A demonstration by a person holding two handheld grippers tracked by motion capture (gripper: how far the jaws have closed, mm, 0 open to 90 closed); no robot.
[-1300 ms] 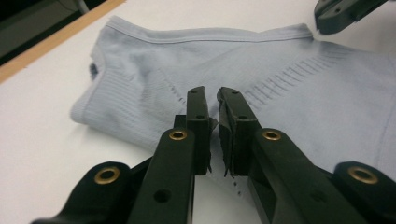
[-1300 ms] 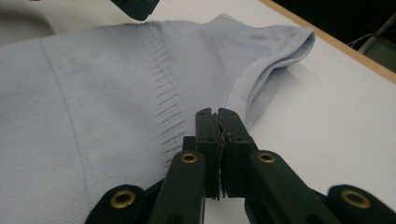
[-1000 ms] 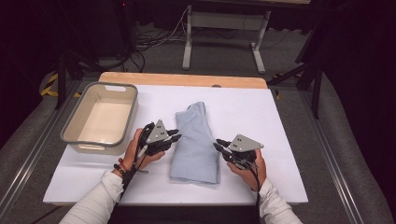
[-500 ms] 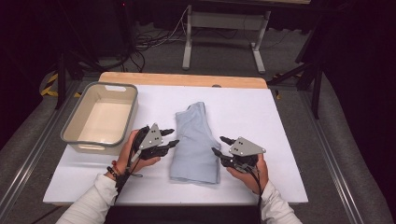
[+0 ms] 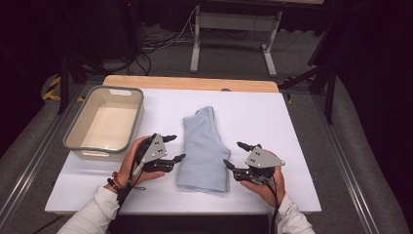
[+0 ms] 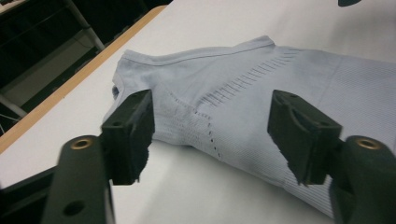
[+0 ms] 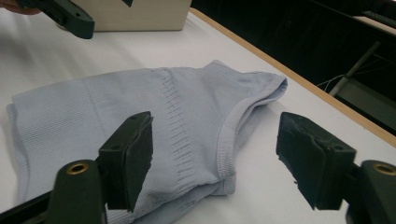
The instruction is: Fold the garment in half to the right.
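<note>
Between the left tool (image 5: 175, 147) and right tool (image 5: 234, 155) lies the folded top (image 5: 203, 148), untouched.

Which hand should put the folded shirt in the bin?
Probably the left gripper: it sits between the shirt and the bin, jaws open, just been opening, nothing between them. The right gripper, also open, is on the shirt's far side from the bin.
</note>
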